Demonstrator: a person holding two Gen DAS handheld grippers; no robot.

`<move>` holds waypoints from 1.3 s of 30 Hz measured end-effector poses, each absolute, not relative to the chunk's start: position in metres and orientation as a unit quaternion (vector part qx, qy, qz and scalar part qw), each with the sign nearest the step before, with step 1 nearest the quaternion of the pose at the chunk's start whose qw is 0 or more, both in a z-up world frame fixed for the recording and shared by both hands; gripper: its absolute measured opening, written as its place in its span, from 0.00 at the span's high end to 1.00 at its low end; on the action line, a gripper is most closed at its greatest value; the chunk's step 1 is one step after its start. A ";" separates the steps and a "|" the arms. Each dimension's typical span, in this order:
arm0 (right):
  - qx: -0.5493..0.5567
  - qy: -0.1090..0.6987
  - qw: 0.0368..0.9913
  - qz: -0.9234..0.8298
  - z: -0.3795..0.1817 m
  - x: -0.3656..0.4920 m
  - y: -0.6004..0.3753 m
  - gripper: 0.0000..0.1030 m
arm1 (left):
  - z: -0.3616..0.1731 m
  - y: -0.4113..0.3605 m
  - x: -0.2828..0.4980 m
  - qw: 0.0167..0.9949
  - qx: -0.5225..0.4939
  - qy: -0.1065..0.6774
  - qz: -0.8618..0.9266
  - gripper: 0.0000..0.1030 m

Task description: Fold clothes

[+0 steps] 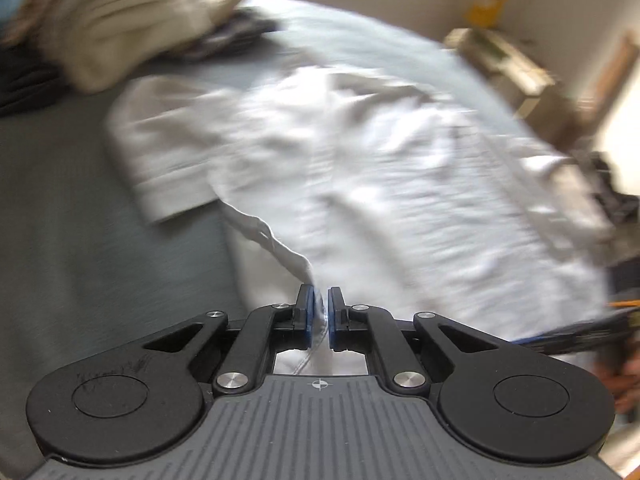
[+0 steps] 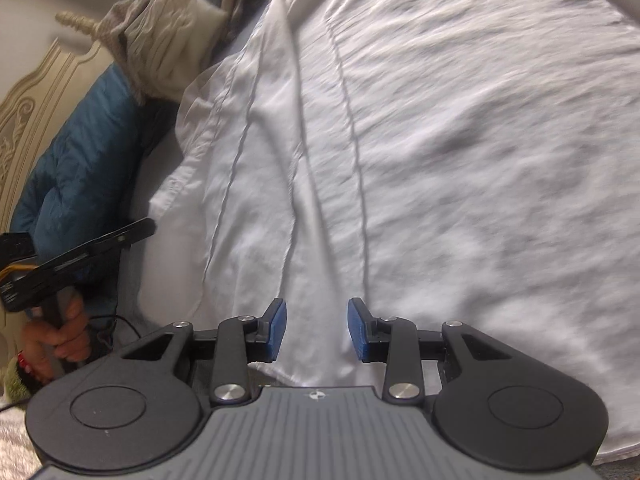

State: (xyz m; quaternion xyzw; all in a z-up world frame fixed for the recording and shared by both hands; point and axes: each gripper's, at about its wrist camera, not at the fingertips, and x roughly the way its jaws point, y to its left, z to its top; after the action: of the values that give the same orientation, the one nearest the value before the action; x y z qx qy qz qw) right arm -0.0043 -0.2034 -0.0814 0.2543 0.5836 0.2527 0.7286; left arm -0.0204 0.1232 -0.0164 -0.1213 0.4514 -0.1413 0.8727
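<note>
A white shirt (image 1: 360,160) lies spread and wrinkled across a grey bed sheet (image 1: 80,220); the left wrist view is blurred. My left gripper (image 1: 320,312) is shut on a lifted edge of the shirt, with white cloth pinched between its blue pads. In the right wrist view the shirt (image 2: 440,140) fills most of the frame, its seams running away from me. My right gripper (image 2: 316,328) hovers over the shirt's near edge, open, its blue pads (image 2: 276,328) apart and pressing on nothing. The left gripper (image 2: 80,256) shows at the far left, held by a hand (image 2: 64,332).
A heap of beige clothes (image 2: 168,40) and a blue quilted jacket (image 2: 80,152) lie beside the shirt, against a carved cream headboard (image 2: 24,100). Dark garments (image 1: 240,36) sit behind the shirt. Cardboard boxes (image 1: 508,64) stand past the bed's far side.
</note>
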 end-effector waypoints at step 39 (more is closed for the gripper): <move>0.289 0.538 0.770 0.184 -0.094 0.026 -0.283 0.57 | -0.024 0.095 0.036 0.845 -0.053 0.513 -0.142 0.63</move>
State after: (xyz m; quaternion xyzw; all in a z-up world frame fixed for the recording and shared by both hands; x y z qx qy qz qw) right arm 0.0256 -0.2833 -0.0940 0.2886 0.5380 0.1838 0.7704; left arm 0.0360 0.0954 -0.0236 -0.0529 0.5128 -0.1424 0.8449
